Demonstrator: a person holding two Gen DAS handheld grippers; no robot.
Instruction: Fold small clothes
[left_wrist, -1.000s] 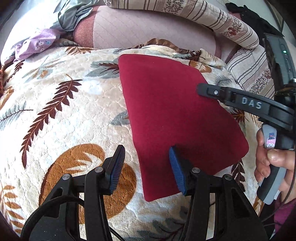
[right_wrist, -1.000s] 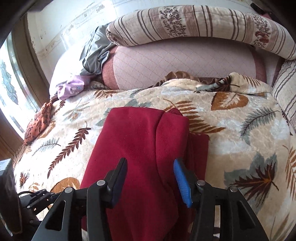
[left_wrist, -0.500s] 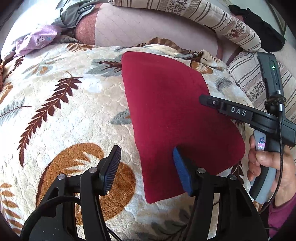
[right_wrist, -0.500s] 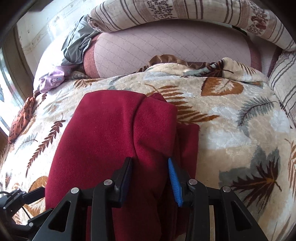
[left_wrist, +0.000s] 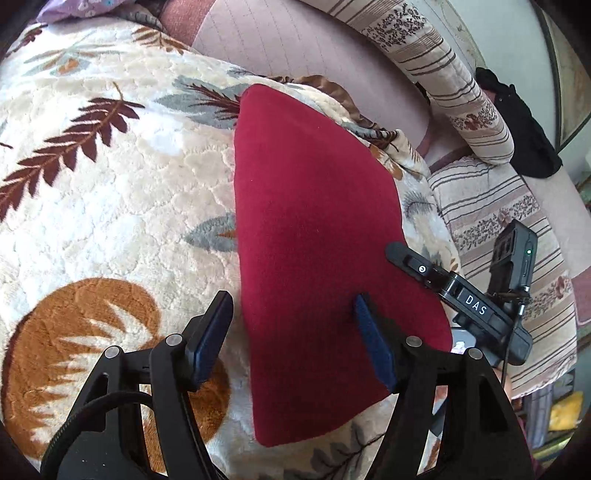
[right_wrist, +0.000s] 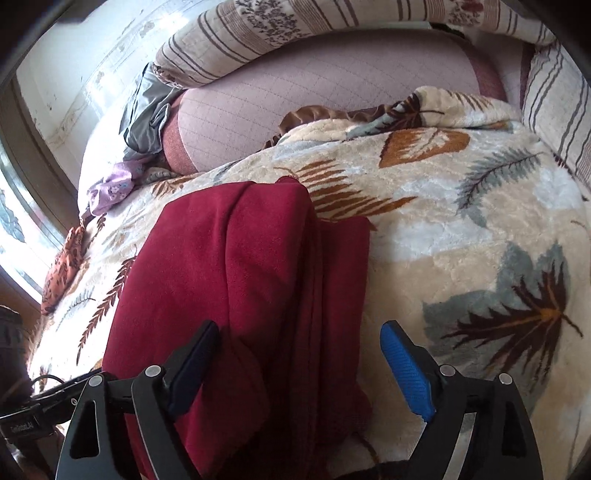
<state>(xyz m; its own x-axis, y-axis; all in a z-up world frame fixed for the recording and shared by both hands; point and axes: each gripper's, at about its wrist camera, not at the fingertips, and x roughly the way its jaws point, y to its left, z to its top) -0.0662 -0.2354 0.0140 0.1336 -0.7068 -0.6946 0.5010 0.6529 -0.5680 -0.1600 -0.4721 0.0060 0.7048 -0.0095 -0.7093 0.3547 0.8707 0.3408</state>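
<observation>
A dark red garment lies folded into a long flat shape on the leaf-patterned blanket. My left gripper is open and empty, straddling the garment's near left edge. In the right wrist view the red garment shows stacked folded layers along its right side. My right gripper is open wide and empty, low over the garment's near end. The right gripper also shows in the left wrist view, at the garment's right edge.
A pink bolster and a striped pillow lie behind the blanket. Grey cloth, a purple garment and an orange cloth sit at the left. A striped cushion lies at the right.
My right gripper narrowed over the garment's folded edge half a second ago, and now stands wide open. Both cameras have moved closer to the garment and tilted.
</observation>
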